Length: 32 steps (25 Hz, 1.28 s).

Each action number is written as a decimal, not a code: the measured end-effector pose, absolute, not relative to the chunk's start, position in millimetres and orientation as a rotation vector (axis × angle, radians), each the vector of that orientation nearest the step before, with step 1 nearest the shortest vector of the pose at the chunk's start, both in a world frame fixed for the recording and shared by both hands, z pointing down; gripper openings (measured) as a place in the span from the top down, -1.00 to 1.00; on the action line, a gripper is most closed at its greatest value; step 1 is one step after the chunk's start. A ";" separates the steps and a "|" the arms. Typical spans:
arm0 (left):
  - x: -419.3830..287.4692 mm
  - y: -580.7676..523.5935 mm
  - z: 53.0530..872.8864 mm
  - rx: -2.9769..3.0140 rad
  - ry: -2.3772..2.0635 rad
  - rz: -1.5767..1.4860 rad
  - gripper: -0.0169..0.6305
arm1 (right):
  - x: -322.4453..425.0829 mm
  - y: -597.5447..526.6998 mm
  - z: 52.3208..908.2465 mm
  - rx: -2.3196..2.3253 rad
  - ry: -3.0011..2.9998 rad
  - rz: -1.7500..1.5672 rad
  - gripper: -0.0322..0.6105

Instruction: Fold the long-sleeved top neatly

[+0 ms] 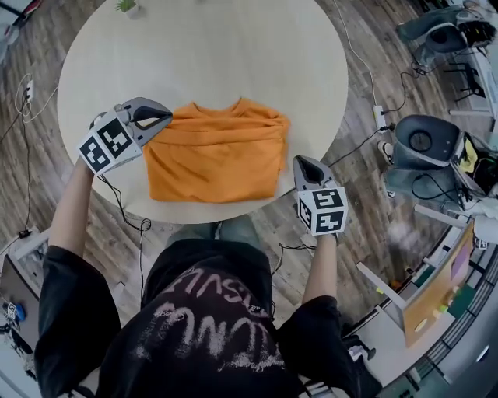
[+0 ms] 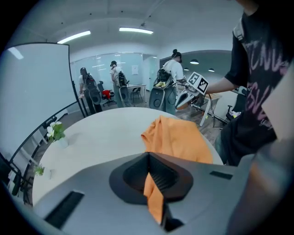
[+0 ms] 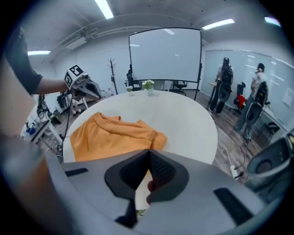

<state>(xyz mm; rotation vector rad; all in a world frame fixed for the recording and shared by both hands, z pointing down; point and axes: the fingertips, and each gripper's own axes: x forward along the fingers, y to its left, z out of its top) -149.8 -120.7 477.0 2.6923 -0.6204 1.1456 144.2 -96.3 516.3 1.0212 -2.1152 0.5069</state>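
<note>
The orange long-sleeved top [image 1: 214, 155] lies folded into a compact rectangle near the front edge of the round pale table [image 1: 202, 47], collar toward the far side. My left gripper [image 1: 165, 116] hovers by the top's left shoulder corner, jaws shut; orange cloth shows only through the slit below the tips [image 2: 149, 158]. My right gripper [image 1: 302, 162] hangs just off the top's right edge, near the table rim, also shut with nothing in it [image 3: 149, 156]. The left gripper view shows the top [image 2: 177, 137] flat, and so does the right gripper view [image 3: 110, 135].
A small potted plant [image 1: 128, 6] stands at the table's far edge. Cables and a power strip [image 1: 380, 118] lie on the wooden floor to the right, by grey chairs [image 1: 420, 144]. A whiteboard [image 3: 165, 55] stands beyond the table. People [image 2: 174, 69] stand in the background.
</note>
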 end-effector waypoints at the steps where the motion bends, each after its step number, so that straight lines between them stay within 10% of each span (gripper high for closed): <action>1: -138.0 -120.0 471.6 2.714 -0.602 1.148 0.92 | 146.8 -87.7 518.8 1.054 -2.110 0.558 0.89; 8: -40.6 -118.8 467.9 2.841 -0.262 1.409 0.92 | 144.0 -45.8 547.6 1.206 -2.111 0.985 0.84; 14: 42.0 -108.5 500.4 2.864 0.282 1.861 0.85 | 132.3 -25.0 570.4 1.132 -2.092 1.201 0.22; 17: 75.5 -109.6 522.8 2.815 0.447 1.917 0.45 | 133.0 -23.3 589.3 1.120 -2.045 1.248 0.18; 32: 125.7 -140.2 598.9 2.433 0.990 2.383 -0.04 | 129.0 -28.3 602.1 0.925 -2.064 1.255 0.27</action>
